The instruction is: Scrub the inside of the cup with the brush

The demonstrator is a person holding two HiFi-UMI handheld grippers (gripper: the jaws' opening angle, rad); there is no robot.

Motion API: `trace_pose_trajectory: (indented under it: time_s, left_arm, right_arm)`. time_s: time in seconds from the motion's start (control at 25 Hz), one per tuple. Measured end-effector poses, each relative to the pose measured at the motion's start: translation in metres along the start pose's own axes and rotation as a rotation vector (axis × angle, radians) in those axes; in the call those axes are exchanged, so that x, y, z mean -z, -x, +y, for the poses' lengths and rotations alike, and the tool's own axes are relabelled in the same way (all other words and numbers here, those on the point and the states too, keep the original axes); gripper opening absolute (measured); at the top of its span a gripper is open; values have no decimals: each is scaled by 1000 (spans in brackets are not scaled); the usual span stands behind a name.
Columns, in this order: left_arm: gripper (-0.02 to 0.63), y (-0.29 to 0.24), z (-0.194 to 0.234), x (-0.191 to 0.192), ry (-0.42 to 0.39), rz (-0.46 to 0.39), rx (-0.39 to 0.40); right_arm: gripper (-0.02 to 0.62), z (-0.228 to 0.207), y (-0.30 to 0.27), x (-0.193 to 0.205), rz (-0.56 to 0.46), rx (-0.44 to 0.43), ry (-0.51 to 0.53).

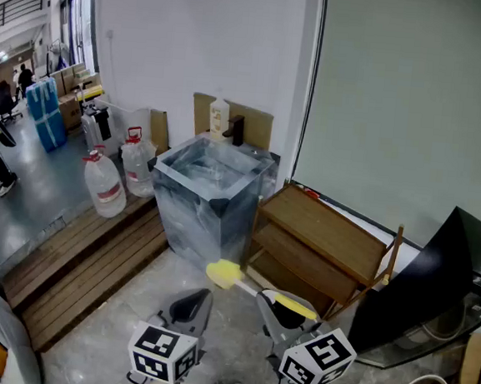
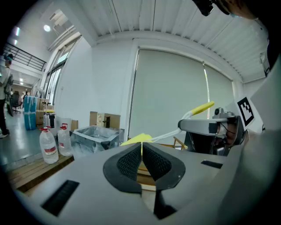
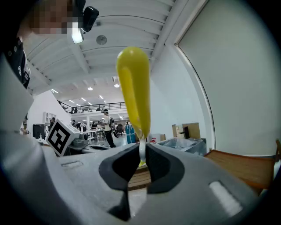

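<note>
Right gripper (image 3: 142, 154) clamps the brush (image 3: 134, 83) by its thin white neck. Left gripper (image 2: 141, 154) is closed on nothing. No cup clearly shows. Pressed while scrubbing, the brush could pivot in that narrow grip.

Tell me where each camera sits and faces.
Head view: on the person's head, facing down at the tank; shows left gripper and right gripper.
Left gripper view: rides the left gripper, looks along its shut jaws at the tank; right gripper shows.
Right gripper view: rides the right gripper, looks along jaws shut on the brush; left gripper shows.
Shared: all see brush and tank.
</note>
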State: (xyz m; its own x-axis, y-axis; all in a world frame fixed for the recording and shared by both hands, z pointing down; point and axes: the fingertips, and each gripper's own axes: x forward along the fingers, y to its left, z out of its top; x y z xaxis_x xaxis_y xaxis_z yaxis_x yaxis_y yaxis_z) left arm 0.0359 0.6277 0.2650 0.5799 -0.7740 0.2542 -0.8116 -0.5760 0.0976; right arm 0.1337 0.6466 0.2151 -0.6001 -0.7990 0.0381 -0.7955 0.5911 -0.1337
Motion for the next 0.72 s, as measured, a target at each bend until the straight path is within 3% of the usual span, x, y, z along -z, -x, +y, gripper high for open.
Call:
trace_pose_trajectory:
  time_s: [0.32, 0.56, 0.72]
  left_arm:
    - [25, -3, -2, 6, 4, 24, -8]
    - [26, -2, -9, -7, -13, -51, 6]
    - [26, -6, -11, -7, -16, -56, 5]
  right_arm:
    - [35, -6, 2, 1, 4, 3, -24]
    - [35, -10, 4, 5, 2, -9, -59]
    - [37, -18, 7, 9, 4, -10, -60]
